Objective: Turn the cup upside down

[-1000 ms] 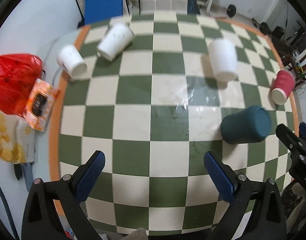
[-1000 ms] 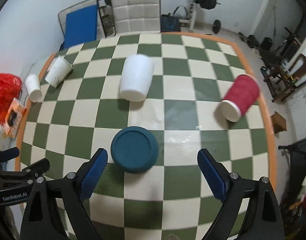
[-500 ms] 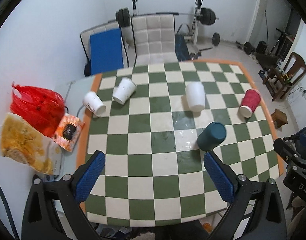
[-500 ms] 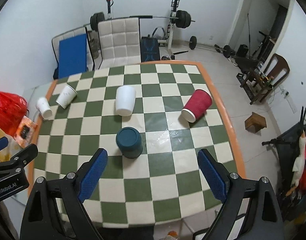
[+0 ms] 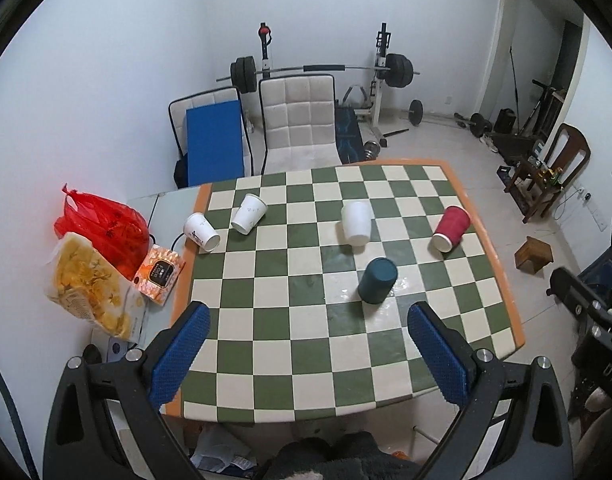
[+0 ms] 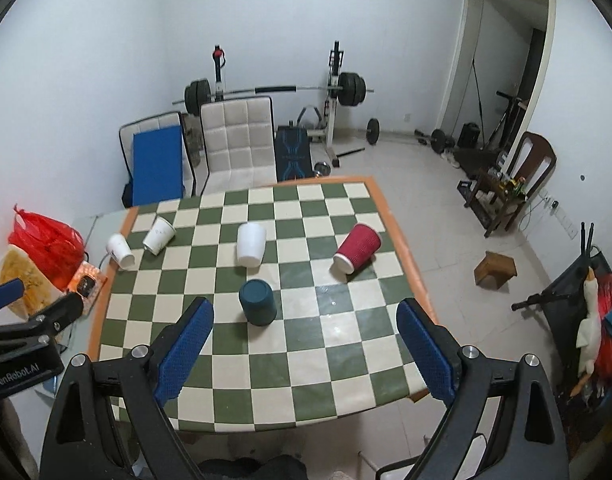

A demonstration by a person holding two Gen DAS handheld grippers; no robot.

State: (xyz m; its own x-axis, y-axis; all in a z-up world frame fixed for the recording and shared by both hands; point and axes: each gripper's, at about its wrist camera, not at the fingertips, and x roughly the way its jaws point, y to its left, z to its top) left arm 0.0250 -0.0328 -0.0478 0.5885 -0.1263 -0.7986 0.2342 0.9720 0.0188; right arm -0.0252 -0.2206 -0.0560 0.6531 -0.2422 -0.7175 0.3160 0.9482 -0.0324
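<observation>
The dark teal cup (image 5: 377,281) stands upside down near the middle of the green-and-cream checkered table (image 5: 266,344), closed base up. Beyond it a white cup (image 5: 356,223) also stands inverted; a red ribbed cup (image 5: 451,228) lies on its side to the right (two more white paper cups (image 5: 248,213) lie at the far left). The left gripper (image 5: 307,350) and right gripper (image 6: 304,344) hang high above the table, both spread wide, holding nothing.

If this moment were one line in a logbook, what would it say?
left gripper: open, empty | right gripper: open, empty | teal cup: upside down on table
</observation>
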